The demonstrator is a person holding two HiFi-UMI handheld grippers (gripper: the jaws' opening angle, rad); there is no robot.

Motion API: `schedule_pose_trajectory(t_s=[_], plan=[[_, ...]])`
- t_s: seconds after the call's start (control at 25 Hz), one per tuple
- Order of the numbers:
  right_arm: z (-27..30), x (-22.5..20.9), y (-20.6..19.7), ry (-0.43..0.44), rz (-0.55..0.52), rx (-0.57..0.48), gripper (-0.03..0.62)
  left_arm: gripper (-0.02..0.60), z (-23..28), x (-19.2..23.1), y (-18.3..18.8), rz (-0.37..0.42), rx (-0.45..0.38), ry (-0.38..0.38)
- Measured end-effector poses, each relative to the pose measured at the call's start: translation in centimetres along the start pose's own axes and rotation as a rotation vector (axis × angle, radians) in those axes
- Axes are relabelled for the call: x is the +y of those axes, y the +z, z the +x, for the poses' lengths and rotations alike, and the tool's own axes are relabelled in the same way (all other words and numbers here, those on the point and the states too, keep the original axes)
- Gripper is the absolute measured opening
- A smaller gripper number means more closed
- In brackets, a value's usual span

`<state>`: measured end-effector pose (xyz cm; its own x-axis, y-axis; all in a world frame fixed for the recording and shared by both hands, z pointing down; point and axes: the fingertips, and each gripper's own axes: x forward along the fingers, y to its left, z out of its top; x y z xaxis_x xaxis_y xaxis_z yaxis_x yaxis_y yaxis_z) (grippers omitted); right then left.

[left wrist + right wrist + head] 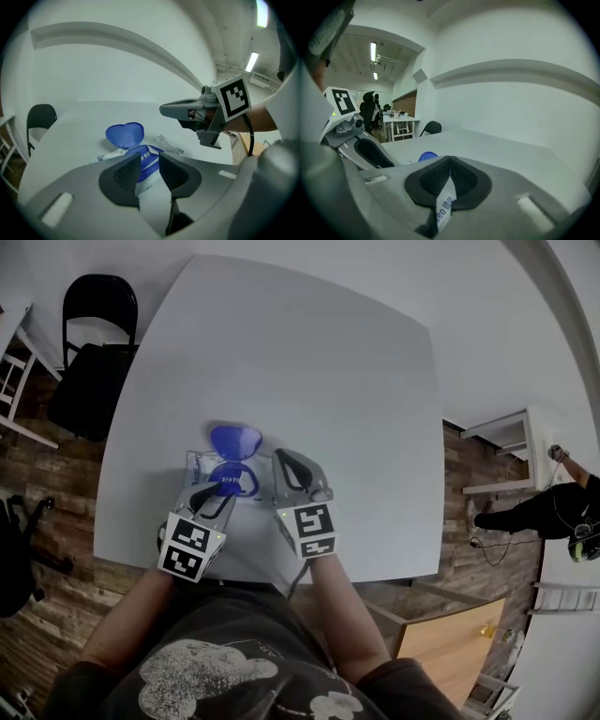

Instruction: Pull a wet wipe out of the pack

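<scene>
On the big white desk (309, 352), toward the near left: the wipe pack (194, 468) with its blue lid (234, 439) flipped open to the far side. Just over the pack's near end, the left tongs (149, 157) spread apart and squeezing nothing; just right of it and lifted up, the right tongs (449, 161) pinched tight on a thin white strip (446, 201) with blue print. With nothing pinning the pack, easy to drag it along when pulling, or to tear or drop the strip, maybe only a sticker and no wipe.

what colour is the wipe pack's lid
The lid is blue, clearest in the left gripper view.
</scene>
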<state>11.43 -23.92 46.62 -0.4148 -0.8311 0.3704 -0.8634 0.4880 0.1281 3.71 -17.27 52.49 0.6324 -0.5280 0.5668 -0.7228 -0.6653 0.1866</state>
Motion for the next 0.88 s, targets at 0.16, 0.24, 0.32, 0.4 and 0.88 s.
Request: schedule_pose_trajectory(t_s=[0.16,0.24,0.32,0.4,0.88], plan=[[-1.5,-0.1,-0.3,-0.024,0.022,-0.001,-0.005,0.232,1.1,-0.9,0.2,0.104,0.002,0.033],[-2.1,-0.2,-0.6,-0.034,0.028,0.002,-0.005,0.252,1.9,-1.0,0.2,0.147,0.008,0.071],[-2.7,-0.5,-0.8,-0.048,0.034,0.002,-0.005,0.250,2.9,-0.6,0.0,0.184,0.025,0.121],[-3.3,-1.0,-0.8,-0.062,0.040,0.000,-0.005,0.239,3.7,-0.1,-0.4,0.206,0.050,0.168],[-4.2,-0.9,-1.8,-0.039,0.058,0.013,-0.006,0.034,3.3,0.9,0.5,0.167,0.012,0.246]])
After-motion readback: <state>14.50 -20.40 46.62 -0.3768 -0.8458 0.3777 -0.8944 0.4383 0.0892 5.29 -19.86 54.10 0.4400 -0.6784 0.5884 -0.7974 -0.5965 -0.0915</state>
